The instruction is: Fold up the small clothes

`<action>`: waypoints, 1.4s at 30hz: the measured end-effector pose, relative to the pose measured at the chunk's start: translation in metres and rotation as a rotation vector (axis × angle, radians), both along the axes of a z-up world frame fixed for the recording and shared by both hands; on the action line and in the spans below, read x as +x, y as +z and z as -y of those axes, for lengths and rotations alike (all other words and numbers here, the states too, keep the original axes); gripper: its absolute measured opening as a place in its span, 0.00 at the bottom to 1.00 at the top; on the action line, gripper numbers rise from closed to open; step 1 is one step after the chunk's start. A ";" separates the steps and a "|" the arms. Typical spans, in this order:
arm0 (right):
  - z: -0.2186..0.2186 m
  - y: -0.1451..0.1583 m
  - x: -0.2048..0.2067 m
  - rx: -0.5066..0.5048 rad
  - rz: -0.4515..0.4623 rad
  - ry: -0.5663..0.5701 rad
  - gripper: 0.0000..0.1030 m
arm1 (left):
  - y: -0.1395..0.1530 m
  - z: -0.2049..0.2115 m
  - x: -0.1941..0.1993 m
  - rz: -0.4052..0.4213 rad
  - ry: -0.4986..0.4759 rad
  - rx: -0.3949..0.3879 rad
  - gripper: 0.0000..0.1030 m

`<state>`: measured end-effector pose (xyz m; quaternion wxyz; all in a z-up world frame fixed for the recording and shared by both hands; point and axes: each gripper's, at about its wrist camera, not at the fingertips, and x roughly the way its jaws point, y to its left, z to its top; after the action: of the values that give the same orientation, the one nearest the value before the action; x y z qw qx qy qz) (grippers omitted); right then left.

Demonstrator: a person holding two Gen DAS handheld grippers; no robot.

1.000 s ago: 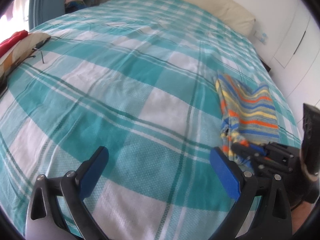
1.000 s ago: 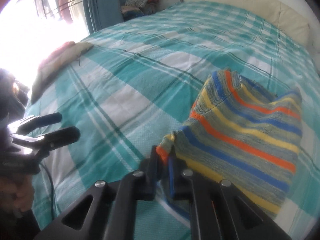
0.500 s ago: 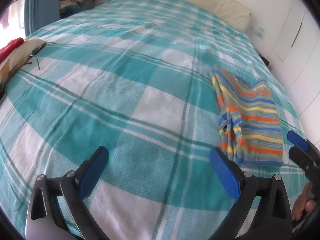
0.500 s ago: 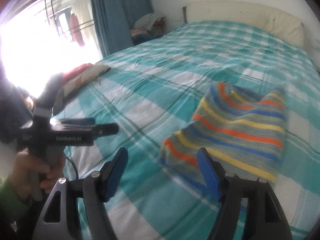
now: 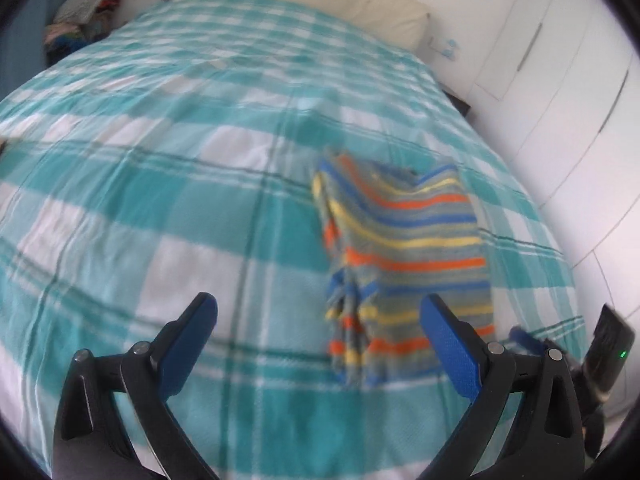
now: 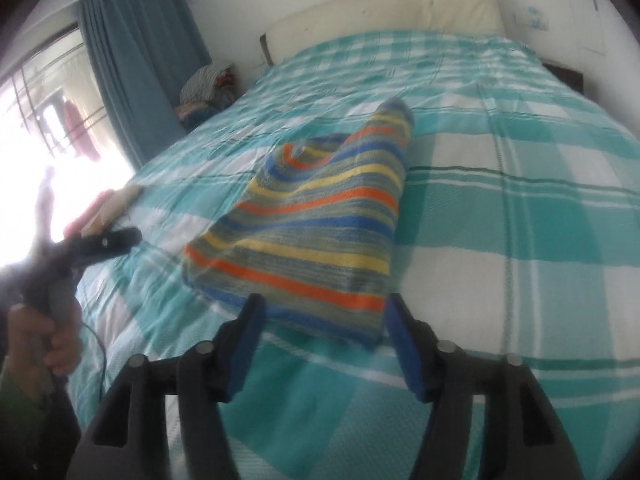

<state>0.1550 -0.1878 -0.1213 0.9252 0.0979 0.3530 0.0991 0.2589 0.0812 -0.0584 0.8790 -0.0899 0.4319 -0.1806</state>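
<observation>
Striped knit garment (image 6: pixel 316 232) is seen lying folded on the checked bed (image 6: pixel 520 208); right gripper (image 6: pixel 322 344) fingers are closing, gripping nothing; left gripper (image 5: pixel 318 344) is held open, empty; any loose edge is best squared before regrasping.

No text, label, brand, number or sign can be read in either view. In the left wrist view, a small blue mark (image 5: pixel 449 46) on the white wall at the upper right of the frame is too blurred to read. The same mark (image 6: pixel 534 14) at the upper right of the right wrist view is no clearer.
</observation>
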 end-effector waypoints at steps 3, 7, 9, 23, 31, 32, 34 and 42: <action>0.019 -0.024 0.001 0.086 -0.042 -0.027 0.65 | -0.010 0.024 0.073 -0.100 -0.041 -0.011 0.98; 0.025 -0.024 -0.002 0.127 -0.023 -0.036 0.65 | -0.038 0.040 0.143 -0.225 -0.010 -0.057 0.73; 0.023 -0.025 -0.003 0.117 -0.018 -0.033 0.66 | -0.049 0.046 0.155 -0.268 -0.054 -0.147 0.12; 0.025 -0.029 -0.003 0.139 -0.018 -0.024 0.68 | -0.039 0.027 0.116 -0.143 0.064 -0.052 0.69; 0.009 -0.007 -0.016 -0.007 -0.074 -0.106 0.72 | -0.005 -0.003 -0.021 -0.032 0.038 0.034 0.92; 0.007 -0.003 -0.023 -0.025 -0.090 -0.134 0.76 | -0.004 0.000 -0.039 -0.027 0.023 0.052 0.93; 0.001 0.002 -0.036 -0.084 -0.129 -0.172 0.80 | -0.006 0.011 -0.069 -0.021 -0.008 0.070 0.93; -0.008 -0.003 -0.071 -0.282 -0.174 -0.245 0.80 | -0.033 0.080 -0.113 -0.022 -0.085 0.201 0.94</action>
<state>0.0836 -0.1798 -0.1242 0.9009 0.0178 0.4274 -0.0733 0.1455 0.0010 -0.0910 0.8704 0.0151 0.4609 -0.1727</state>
